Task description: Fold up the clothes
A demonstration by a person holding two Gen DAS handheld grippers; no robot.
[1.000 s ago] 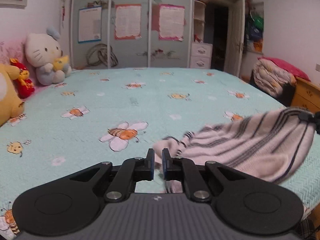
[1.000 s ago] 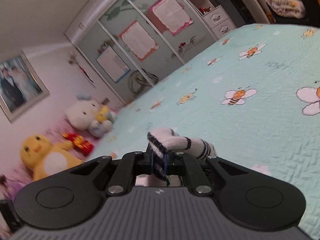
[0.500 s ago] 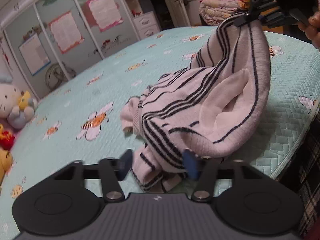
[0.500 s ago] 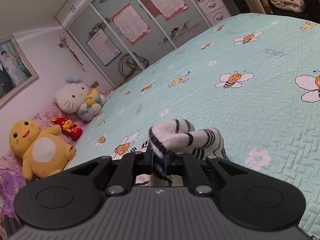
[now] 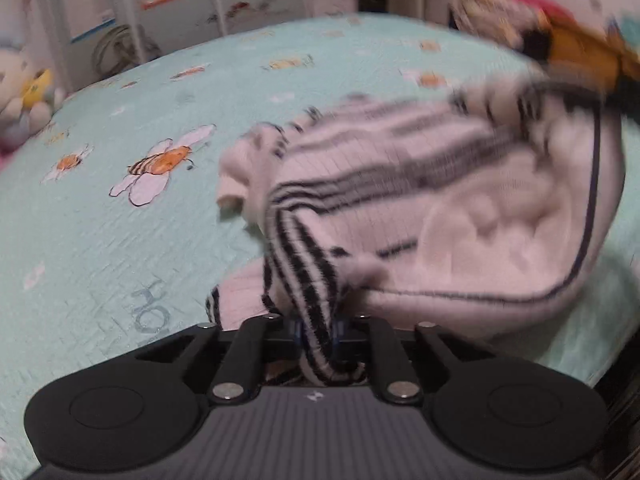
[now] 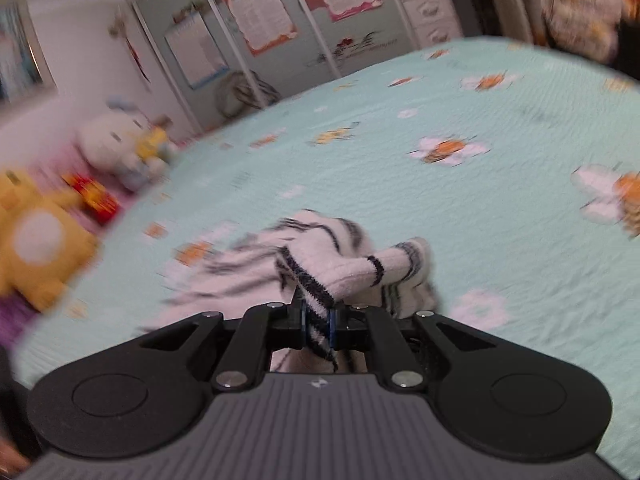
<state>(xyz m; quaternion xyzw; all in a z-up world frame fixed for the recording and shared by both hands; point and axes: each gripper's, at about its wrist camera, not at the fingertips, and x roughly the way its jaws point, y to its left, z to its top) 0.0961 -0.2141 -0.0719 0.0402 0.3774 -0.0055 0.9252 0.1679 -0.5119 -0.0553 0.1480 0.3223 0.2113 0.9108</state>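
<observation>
Left wrist, blurred: sweater [image 5: 460,200] between tongs [image 5: 318,330]

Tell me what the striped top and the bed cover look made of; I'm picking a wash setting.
The striped top looks like a soft, matte knit, probably cotton or a wool blend: fuzzy surface, ribbed edges, limp drape. The bed cover looks like quilted, matte woven cloth, likely cotton or polyester: stitched zigzag rows and flat printed bees. Blur hides finer weave.

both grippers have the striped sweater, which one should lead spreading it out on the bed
Probably the right gripper: it pinches a sweater edge held higher, with bare bedspread ahead. The left gripper has just closed on bunched fabric.
</observation>
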